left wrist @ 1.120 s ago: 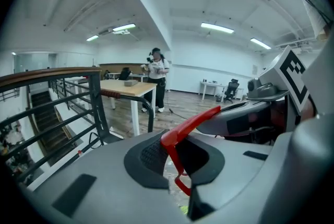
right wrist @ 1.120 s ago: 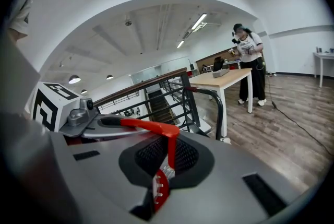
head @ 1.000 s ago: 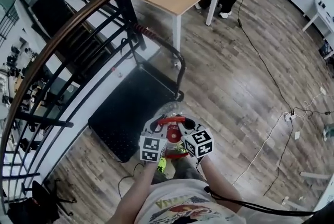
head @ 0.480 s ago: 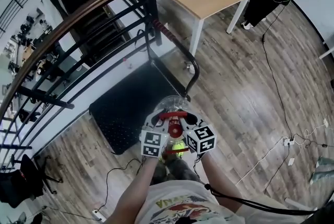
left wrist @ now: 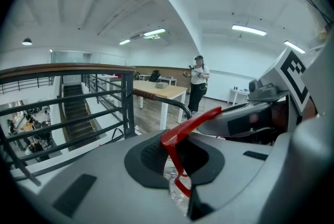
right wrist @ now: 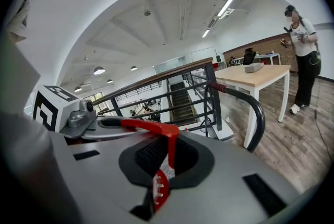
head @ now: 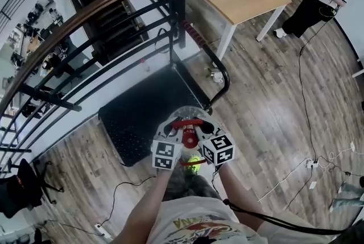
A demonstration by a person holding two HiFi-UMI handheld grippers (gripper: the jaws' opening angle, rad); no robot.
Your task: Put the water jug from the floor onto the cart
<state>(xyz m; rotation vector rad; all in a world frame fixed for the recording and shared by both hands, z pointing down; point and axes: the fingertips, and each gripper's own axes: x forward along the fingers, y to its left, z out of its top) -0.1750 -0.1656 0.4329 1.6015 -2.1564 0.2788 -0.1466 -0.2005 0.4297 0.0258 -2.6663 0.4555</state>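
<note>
My left tongs (left wrist: 176, 161) and right tongs (right wrist: 166, 161) are both clamped almost shut on the red handle (head: 187, 122), one from each side. The water jug (head: 192, 112) hangs just beneath them, off the floor, neck up, its long axis roughly vertical by my reckoning. I judge this the carry. Next I must lower it squarely onto the cart (head: 142, 118) just ahead, short of its push bar (head: 220, 69).
</note>
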